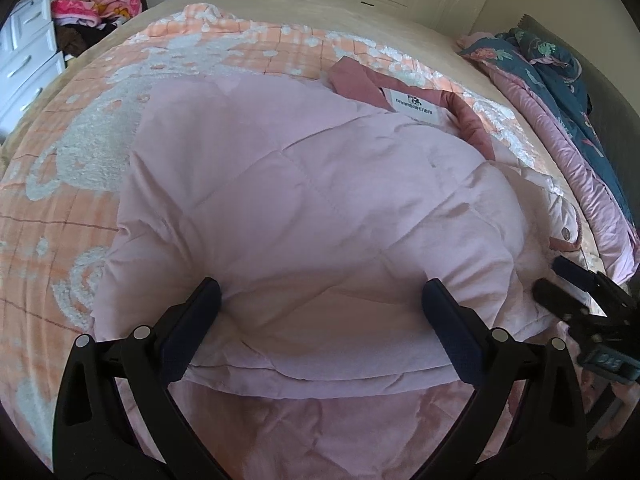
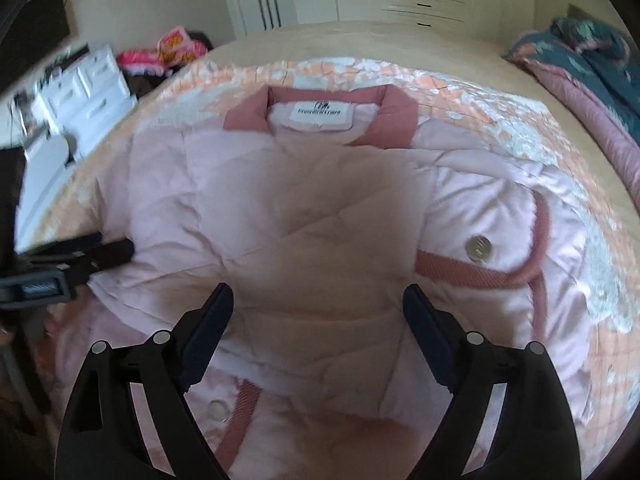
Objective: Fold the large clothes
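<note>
left gripper (image 1: 320, 312): jaws wide open, grabbing nothing
right gripper (image 2: 318, 316): also wide open
quilted jacket (image 2: 320, 208): pink, spread over the bedspread (image 1: 72, 152)

white neck label (image 1: 416, 106) inside pink jacket (image 1: 312, 208) collar, small logo above one printed word, letters too blurred to read

Open bedspread ringed the jacket; clutter sat only at the bed's edges.

The padded pink jacket (image 1: 304, 200) bulged between the spread fingers of the left gripper (image 1: 320, 312). From it, the bedspread (image 1: 80, 152) lay bare from 9 to 12 o'clock. At 3 o'clock the right gripper (image 1: 568, 296) crowded the jacket's edge. A rumpled floral quilt (image 1: 560, 92) blocked 2 o'clock; a clothes pile (image 1: 96, 4) and white drawers (image 1: 28, 56) stood off the bed at 10.
</note>
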The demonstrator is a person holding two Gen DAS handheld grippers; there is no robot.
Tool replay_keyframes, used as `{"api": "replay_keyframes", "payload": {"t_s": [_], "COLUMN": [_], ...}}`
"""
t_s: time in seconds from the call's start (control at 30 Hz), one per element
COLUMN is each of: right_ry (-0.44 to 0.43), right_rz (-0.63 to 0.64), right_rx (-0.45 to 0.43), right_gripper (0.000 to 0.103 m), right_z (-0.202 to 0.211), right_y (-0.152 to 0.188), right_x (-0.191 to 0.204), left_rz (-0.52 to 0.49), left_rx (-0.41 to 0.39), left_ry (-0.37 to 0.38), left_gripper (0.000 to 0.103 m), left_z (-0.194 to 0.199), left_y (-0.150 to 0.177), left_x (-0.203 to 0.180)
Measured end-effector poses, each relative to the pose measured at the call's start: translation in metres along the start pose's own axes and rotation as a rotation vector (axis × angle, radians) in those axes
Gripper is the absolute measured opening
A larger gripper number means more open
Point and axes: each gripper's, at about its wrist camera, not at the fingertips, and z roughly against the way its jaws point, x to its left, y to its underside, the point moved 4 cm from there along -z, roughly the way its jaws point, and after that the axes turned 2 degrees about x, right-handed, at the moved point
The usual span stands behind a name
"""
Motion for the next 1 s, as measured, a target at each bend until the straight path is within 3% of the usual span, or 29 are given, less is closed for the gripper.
{"api": "replay_keyframes", "payload": {"t_s": [0.53,1.0], "right_ry": [-0.001,0.028], "right_rz": [-0.105,-0.104], "right_rx": [-0.109,-0.163], "right_gripper": [0.098,0.099], "right_z": [0.075,0.116], "right_y": [0.027,0.038], "right_x": [-0.012,-0.002], "left_rz": [0.048,0.003], "left_rx": [-0.002,-0.087], "left_ry": [0.084,0.071], "left_gripper": [0.095,0.095], "left_z": [0.044,0.095], "left_y": [0.007,0.018], "left_x": [-0.006,-0.014]}}
